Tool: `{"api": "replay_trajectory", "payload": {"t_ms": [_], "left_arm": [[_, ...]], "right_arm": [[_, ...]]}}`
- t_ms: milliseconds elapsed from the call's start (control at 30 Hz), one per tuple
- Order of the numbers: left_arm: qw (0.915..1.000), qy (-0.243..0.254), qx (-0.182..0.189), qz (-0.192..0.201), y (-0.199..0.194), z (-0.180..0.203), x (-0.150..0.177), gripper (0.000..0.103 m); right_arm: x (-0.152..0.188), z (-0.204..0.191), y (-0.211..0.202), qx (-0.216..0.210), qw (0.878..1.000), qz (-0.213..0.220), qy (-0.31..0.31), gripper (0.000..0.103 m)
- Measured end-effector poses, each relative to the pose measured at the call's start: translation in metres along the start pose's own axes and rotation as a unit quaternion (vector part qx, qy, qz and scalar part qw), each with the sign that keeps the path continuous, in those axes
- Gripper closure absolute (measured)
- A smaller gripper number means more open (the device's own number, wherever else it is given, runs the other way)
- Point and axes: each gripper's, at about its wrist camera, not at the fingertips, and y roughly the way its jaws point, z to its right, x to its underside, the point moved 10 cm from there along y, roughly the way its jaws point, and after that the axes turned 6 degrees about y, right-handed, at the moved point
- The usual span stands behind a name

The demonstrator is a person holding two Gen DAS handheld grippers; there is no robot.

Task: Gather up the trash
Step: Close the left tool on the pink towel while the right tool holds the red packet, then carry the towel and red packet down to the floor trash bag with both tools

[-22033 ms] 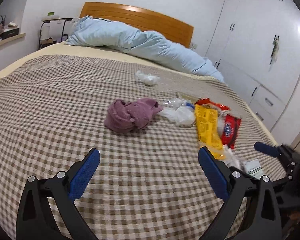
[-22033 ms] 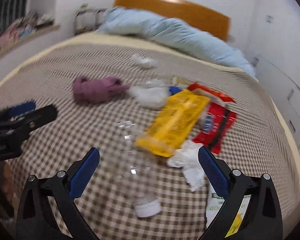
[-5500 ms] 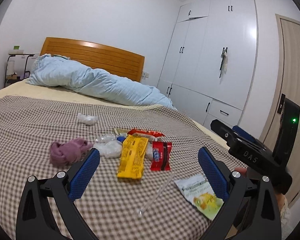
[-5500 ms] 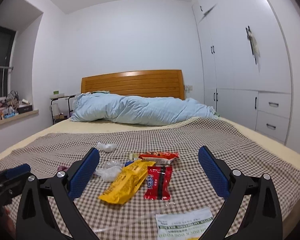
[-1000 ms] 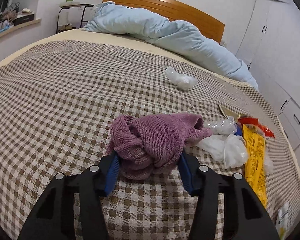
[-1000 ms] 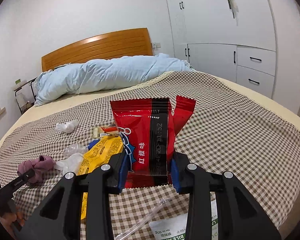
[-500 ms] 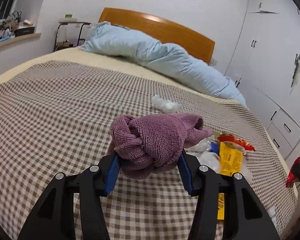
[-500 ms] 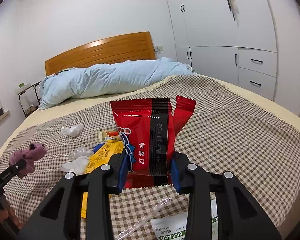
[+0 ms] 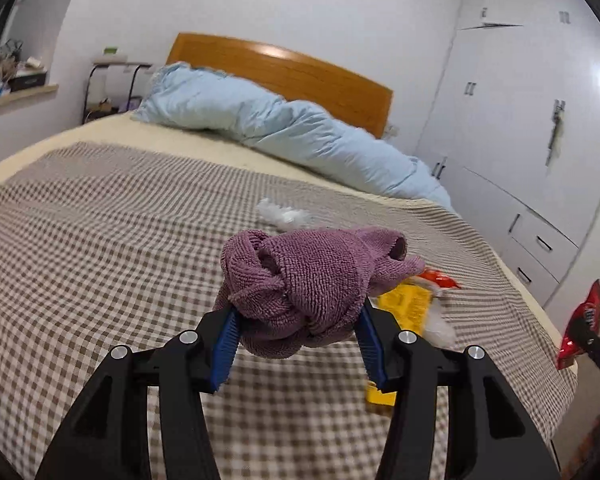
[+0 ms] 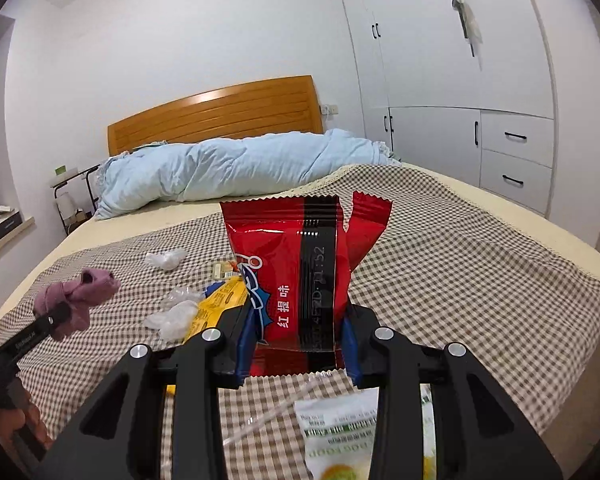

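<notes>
Purple terry cloth (image 9: 300, 288), bunched into a knotted wad, fills the centre of the left wrist view, pinched between the blue pads of the left gripper (image 9: 298, 340) and lifted clear of the checked bedspread (image 9: 100, 260). The squeeze on its lower half likely keeps the loose folds from slipping out. In the right wrist view the right gripper (image 10: 298, 344) is clamped on the bottom edge of a glossy red snack wrapper (image 10: 296, 276), which stands upright at frame centre, stiff and barely crumpled. Both loads seem raised for carrying off. More litter lies below on the bedspread: a yellow wrapper (image 10: 220, 304) and crumpled clear plastic (image 10: 172, 316) left of centre, a white-green packet (image 10: 336, 436) at the bottom edge.
</notes>
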Motion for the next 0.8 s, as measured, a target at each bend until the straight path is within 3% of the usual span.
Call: {"api": "replay_trajectory", "payload": {"t_ms": [200, 800], "left_arm": [[0.9992, 0.004, 0.026, 0.028, -0.042, 0.022, 0.005, 0.053], [0.9973, 0.019, 0.064, 0.032, -0.137, 0.048, 0.058, 0.053]], "right_arm": [[0.021, 0.007, -0.021, -0.001, 1.0, -0.014, -0.01, 0.068], [0.063, 0.006, -0.098, -0.009, 0.996, -0.014, -0.088, 0.068]]}}
